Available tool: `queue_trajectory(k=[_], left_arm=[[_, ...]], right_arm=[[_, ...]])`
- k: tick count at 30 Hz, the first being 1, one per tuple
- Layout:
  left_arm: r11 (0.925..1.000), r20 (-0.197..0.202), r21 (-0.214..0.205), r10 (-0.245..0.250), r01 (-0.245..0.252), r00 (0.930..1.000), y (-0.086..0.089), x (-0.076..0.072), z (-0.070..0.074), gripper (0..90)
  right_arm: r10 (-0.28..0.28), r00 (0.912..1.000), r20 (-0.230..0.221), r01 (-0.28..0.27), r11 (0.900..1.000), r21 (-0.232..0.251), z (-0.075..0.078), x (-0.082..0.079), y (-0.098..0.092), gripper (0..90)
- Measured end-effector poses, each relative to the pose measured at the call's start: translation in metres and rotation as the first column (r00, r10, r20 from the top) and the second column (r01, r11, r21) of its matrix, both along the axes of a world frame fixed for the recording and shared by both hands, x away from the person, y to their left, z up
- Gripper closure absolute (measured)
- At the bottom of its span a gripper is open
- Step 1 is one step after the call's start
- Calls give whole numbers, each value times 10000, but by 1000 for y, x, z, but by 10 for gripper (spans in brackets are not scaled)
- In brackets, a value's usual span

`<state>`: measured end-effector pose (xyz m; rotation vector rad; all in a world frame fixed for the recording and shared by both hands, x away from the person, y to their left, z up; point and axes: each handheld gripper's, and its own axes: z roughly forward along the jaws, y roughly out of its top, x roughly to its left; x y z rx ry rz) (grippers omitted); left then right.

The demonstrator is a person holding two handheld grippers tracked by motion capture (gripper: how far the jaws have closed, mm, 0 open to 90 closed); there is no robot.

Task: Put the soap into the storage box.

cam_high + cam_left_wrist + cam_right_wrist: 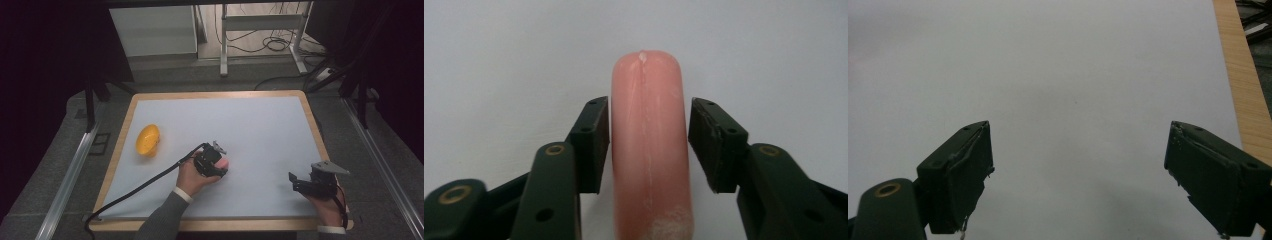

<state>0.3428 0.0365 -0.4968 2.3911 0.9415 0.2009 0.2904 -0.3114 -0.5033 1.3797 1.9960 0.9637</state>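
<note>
A pink sausage-shaped thing (pixel 648 150) lies lengthwise between the jaws of my left gripper (pixel 648 107). The left pad (pixel 596 145) touches it, while a thin gap shows at the right pad (pixel 711 145), so the gripper is open around it. In the high view the left gripper (pixel 220 167) sits at the middle of the white mat, with the pink thing (pixel 223 163) peeking out at its right side. My right gripper (pixel 294 181) hovers near the mat's front right, jaws wide open and pointing left. In its own view the right gripper (pixel 1079 125) holds nothing.
A yellow rounded object (pixel 147 140) lies on the left part of the white mat (pixel 250 125), well apart from both grippers. A wooden rim (pixel 315 125) frames the mat. A black cable (pixel 145 185) trails from the left gripper to the front left corner.
</note>
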Motion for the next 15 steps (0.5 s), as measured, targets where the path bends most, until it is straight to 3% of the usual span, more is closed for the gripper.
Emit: queue_trajectory(k=[5, 15], left_arm=[[9997, 81, 223, 42, -44, 10000, -1, 0, -3, 593], [9997, 112, 222, 80, -83, 9999, 0, 1, -3, 604]], right_arm=[[-52, 10000, 14, 52, 10000, -30, 0, 0, 0, 117], [-64, 10000, 17, 64, 10000, -24, 1, 0, -1, 117]])
